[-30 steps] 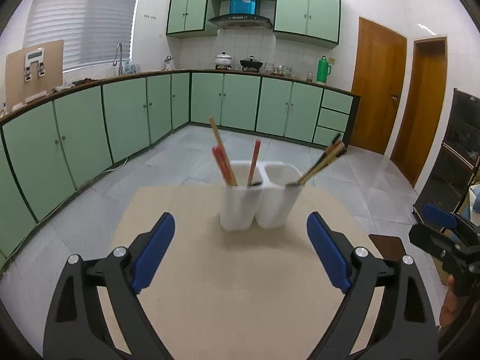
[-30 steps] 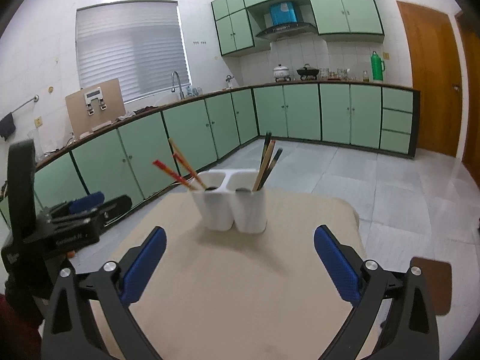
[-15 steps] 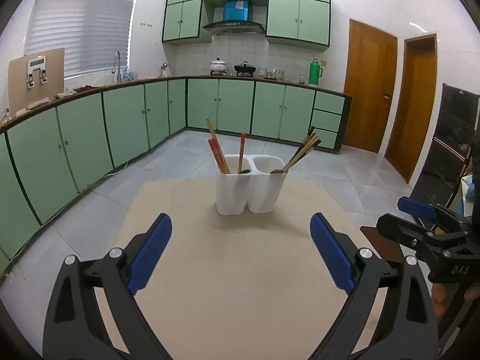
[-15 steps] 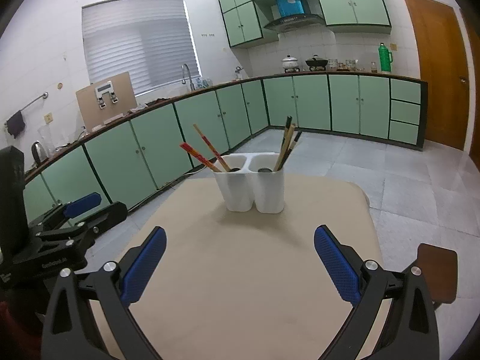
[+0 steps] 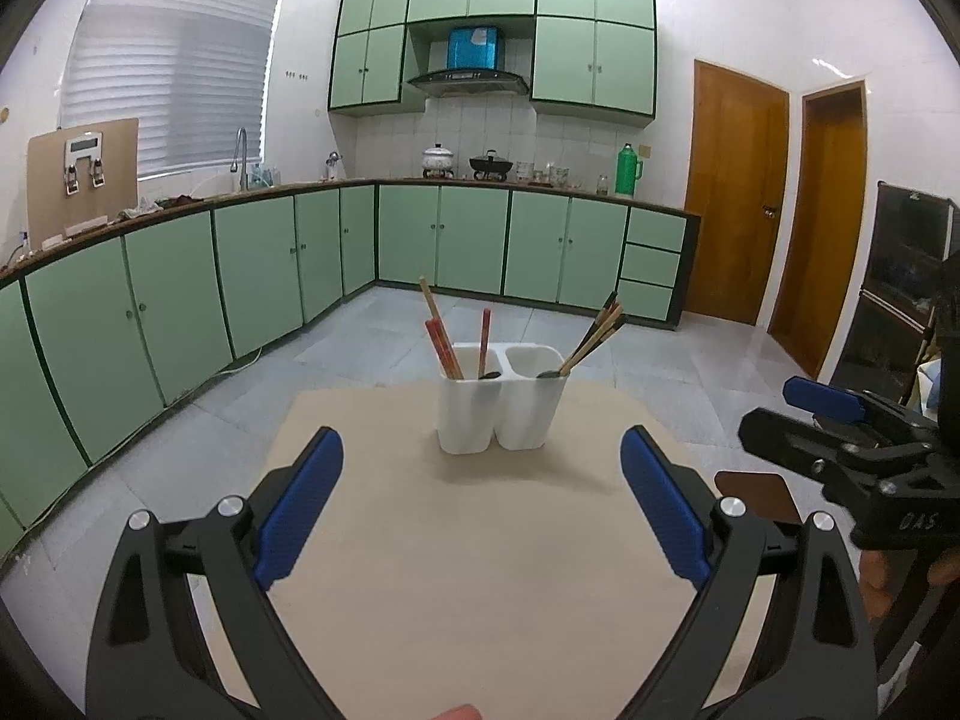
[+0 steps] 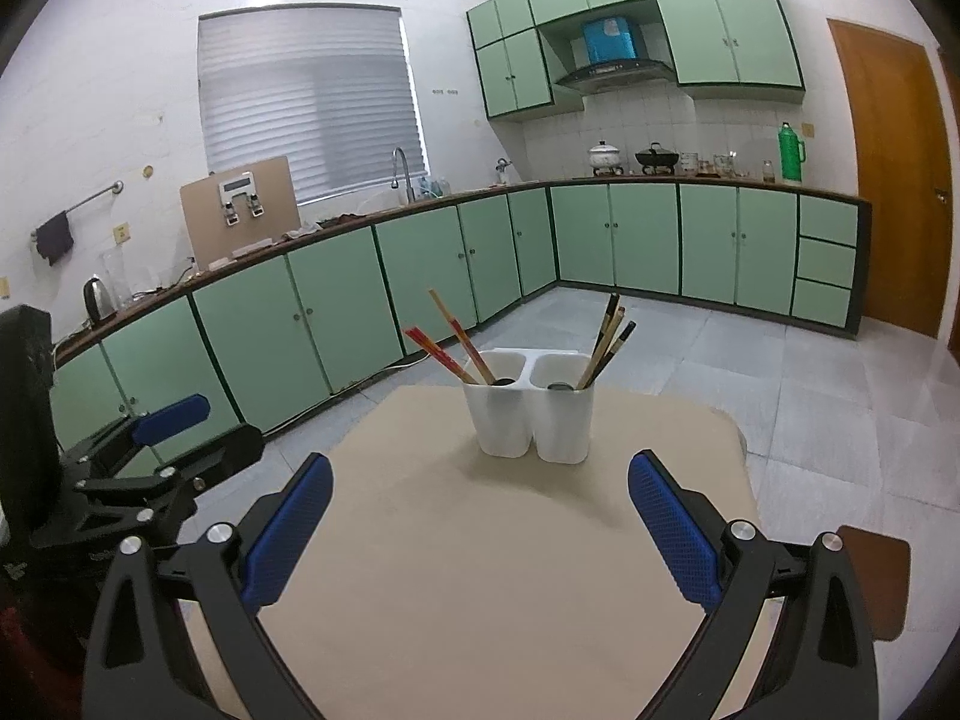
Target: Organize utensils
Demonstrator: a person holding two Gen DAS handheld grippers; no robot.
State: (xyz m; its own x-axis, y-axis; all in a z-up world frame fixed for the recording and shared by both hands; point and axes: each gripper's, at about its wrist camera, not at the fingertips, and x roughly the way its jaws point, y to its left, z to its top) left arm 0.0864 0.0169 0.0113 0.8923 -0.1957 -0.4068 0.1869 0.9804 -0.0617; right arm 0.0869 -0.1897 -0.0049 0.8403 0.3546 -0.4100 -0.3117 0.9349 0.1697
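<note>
A white two-compartment utensil holder (image 5: 501, 414) (image 6: 531, 420) stands on the far part of a beige table (image 5: 480, 570) (image 6: 498, 570). Its left compartment holds red and wooden chopsticks (image 5: 441, 339) (image 6: 453, 339). Its right compartment holds dark and wooden chopsticks (image 5: 597, 333) (image 6: 609, 333). A dark spoon bowl shows in each compartment. My left gripper (image 5: 480, 504) is open and empty, well short of the holder. My right gripper (image 6: 480, 522) is open and empty too, also short of the holder. Each gripper shows at the edge of the other's view.
Green kitchen cabinets (image 5: 468, 240) run along the back and left walls. A tiled floor (image 5: 660, 372) lies beyond the table. A brown stool seat (image 6: 876, 576) sits to the right of the table. Wooden doors (image 5: 738, 192) stand at the right.
Both grippers have pulled back from the holder and risen a little, so the holder looks smaller and farther. Both stayed open and empty.
</note>
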